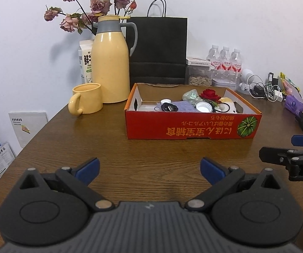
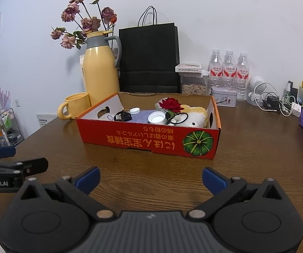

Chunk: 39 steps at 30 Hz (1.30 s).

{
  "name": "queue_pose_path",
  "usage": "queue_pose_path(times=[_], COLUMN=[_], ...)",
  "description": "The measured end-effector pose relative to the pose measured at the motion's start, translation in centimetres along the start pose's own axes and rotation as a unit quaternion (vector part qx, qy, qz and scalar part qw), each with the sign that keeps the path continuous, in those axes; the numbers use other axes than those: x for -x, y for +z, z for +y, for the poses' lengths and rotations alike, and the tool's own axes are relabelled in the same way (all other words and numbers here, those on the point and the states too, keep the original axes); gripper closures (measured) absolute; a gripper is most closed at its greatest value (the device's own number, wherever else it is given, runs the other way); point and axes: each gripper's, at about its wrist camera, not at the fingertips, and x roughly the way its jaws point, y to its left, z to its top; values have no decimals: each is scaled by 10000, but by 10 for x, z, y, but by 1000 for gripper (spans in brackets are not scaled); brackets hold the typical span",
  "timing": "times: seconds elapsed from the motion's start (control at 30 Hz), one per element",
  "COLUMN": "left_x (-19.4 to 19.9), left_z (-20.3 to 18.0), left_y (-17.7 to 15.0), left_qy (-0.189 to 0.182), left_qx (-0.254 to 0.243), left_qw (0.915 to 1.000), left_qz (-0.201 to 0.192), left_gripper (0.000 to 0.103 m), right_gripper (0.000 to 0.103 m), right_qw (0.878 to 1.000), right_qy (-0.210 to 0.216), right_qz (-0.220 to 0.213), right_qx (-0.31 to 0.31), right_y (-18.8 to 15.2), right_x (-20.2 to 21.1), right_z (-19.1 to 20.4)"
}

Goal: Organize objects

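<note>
Red cardboard box (image 1: 190,126) sits on the brown wooden tabletop (image 1: 88,143), open top, pumpkin picture on the near wall at the right end. It lies straight ahead of both grippers, well apart from them, bare wood in between.

Left hand-held gripper (image 1: 150,169): blue-padded fingers spread wide, nothing between them, low over the near edge of the tabletop. Box is ahead and slightly right of it.

Right hand-held gripper (image 2: 151,178): also spread wide and empty, same low pose. Box is ahead, roughly centred, near wall angled toward it. The two grippers are side by side; each shows at the edge of the other's view.

Inside the box, all loose:
- red rose (image 2: 171,104), right of middle
- large white jar lid (image 2: 156,118) near the front wall, touching or just beside the rose stem
- small white cap (image 2: 134,111) farther back
- black cable coil (image 2: 122,117) toward the left
- purple cloth (image 2: 137,117) under or beside the lids
- yellow-white plush toy (image 2: 194,119) at the right end, black ring lying on it
- greenish crumpled thing (image 1: 190,96) at the back, can't tell what it is

Behind the box: yellow thermos jug (image 1: 110,63) and yellow mug (image 1: 87,101) at left, just beside each other; black paper bag (image 1: 158,48) against the wall; dried roses (image 1: 88,10) behind the jug; three water bottles (image 1: 225,61) and a seed jar (image 1: 199,74) at right. Tangle of chargers and cables (image 1: 265,90) at far right.
</note>
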Motion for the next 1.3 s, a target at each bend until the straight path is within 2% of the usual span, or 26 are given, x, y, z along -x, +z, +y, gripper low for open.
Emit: queue_pose_path(times=[1.3], left_x=[0], left_z=[-1], left_y=[2], left_qy=[-16], left_qx=[10], left_qw=[10000], left_qz=[39], left_gripper=[0], right_gripper=[0], right_qw=[10000], right_qy=[3], right_qz=[-2], right_qx=[-1], right_y=[0], right_x=[0], right_z=[0])
